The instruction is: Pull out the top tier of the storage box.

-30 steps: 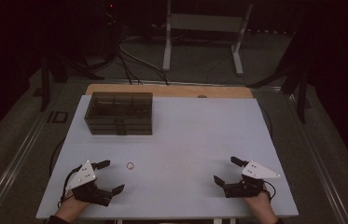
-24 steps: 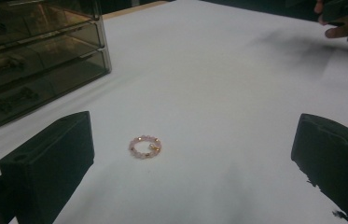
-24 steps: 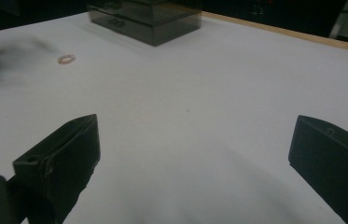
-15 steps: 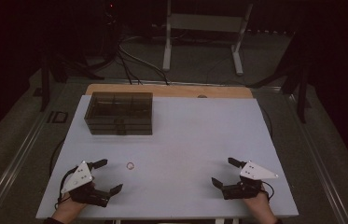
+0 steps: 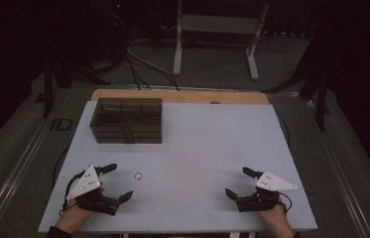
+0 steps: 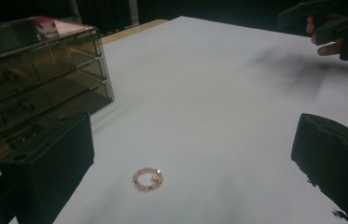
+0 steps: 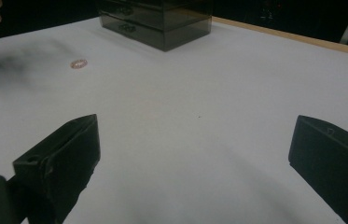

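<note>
A small pink beaded ring (image 5: 139, 176) lies on the white table (image 5: 207, 144), between the jaws of my left gripper in the left gripper view (image 6: 148, 179) and far left in the right gripper view (image 7: 79, 63). My left gripper (image 5: 118, 181) rests open at the front left, just left of the ring, nothing held. My right gripper (image 5: 241, 182) sits open at the front right, its jaws wide apart (image 7: 195, 154) over bare table. A smoky transparent drawer box (image 5: 127, 120) stands at the back left, drawers closed.
A wooden strip (image 5: 182, 96) runs along the table's far edge. Beyond it are a metal stand (image 5: 215, 29) and cables (image 5: 138, 59) on the floor. The other hand with its gripper (image 6: 339, 28) appears top right in the left gripper view.
Both hands have drawn slightly back toward the front edge of the table. The ring and the drawer box have not moved.
</note>
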The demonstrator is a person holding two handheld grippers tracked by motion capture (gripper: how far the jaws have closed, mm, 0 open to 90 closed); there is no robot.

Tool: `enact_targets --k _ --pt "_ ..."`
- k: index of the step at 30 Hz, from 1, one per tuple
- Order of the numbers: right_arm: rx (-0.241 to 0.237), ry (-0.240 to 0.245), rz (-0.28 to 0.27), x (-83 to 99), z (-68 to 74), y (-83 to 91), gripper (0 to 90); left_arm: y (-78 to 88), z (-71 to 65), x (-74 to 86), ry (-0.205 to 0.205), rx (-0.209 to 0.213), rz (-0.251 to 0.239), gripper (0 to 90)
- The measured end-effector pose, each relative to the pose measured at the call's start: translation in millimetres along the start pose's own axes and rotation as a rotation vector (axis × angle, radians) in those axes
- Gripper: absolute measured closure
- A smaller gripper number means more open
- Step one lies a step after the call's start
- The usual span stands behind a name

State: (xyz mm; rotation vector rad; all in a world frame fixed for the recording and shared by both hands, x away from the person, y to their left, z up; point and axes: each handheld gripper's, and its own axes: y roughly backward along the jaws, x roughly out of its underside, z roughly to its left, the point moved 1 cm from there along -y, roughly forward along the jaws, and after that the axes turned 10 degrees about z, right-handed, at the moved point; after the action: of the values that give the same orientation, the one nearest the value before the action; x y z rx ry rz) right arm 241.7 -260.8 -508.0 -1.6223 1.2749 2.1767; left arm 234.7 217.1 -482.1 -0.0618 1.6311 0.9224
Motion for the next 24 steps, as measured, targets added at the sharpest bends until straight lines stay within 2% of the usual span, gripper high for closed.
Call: enact_targets --k 3,4,11,24 --pt "0.002 -0.001 -0.001 -0.2 -0.1 0.2 2.1 0.0 -0.1 -1.5 -0.009 -0.003 0.003 0.0" --pt "0.0 -0.004 -0.005 -0.2 0.0 0.8 2.2 -0.7 0.7 -5.9 -0.032 -0.005 0.027 0.0" --pt "-0.005 -0.007 -0.012 -0.4 -0.3 1.8 2.2 0.7 6.2 -15.2 -0.07 -0.021 0.058 0.0" --pt "-0.018 -0.009 -0.019 -1.3 2.5 2.9 2.1 11.3 23.3 -25.4 -0.078 -0.06 0.071 0.0"
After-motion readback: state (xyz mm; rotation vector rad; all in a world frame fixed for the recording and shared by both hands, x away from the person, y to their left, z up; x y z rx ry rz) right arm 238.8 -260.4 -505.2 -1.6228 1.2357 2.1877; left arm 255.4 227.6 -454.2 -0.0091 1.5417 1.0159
